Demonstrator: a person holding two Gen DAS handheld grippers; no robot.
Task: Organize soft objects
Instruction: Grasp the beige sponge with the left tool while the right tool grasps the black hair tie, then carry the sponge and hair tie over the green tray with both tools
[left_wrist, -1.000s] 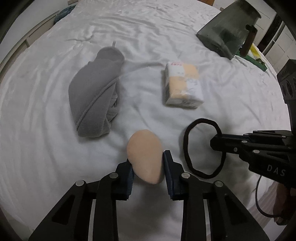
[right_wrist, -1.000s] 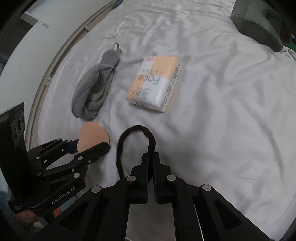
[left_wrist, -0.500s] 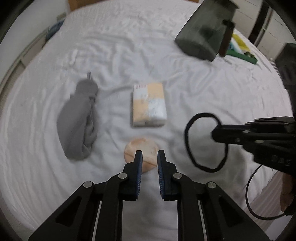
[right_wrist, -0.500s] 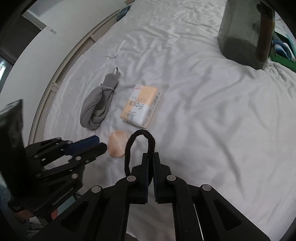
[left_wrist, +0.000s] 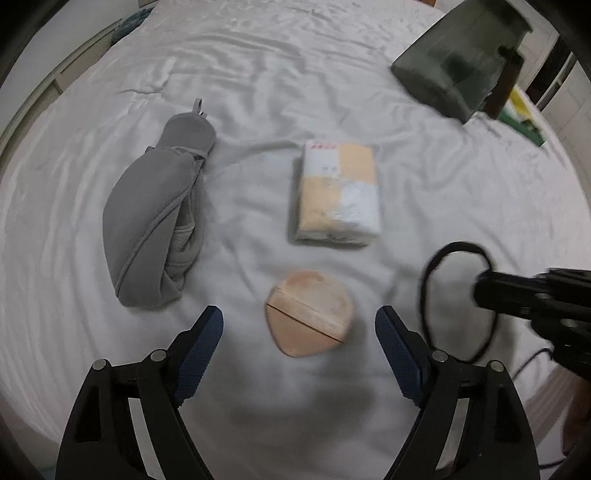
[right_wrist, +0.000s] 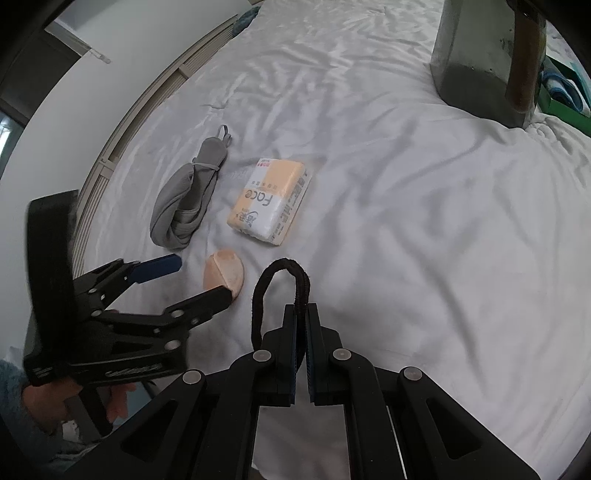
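Note:
A beige makeup puff (left_wrist: 309, 312) lies on the white bed sheet (left_wrist: 258, 92), between the wide-open fingers of my left gripper (left_wrist: 298, 328), untouched; it also shows in the right wrist view (right_wrist: 224, 272). My right gripper (right_wrist: 303, 314) is shut on a black hair band (right_wrist: 280, 291), held just above the sheet; the band also shows in the left wrist view (left_wrist: 458, 299). A grey rolled cloth (left_wrist: 159, 225) lies to the left and an orange-and-white tissue pack (left_wrist: 340, 195) lies behind the puff.
A dark translucent container (left_wrist: 454, 66) with a brown handle stands at the back right, with green and yellow items (left_wrist: 524, 118) beside it. The bed's left edge meets a wall rail (right_wrist: 147, 122).
My left gripper let go of the puff, which now lies flat on the sheet, then pulled back and opened wide. My right gripper keeps hold of the hair band.

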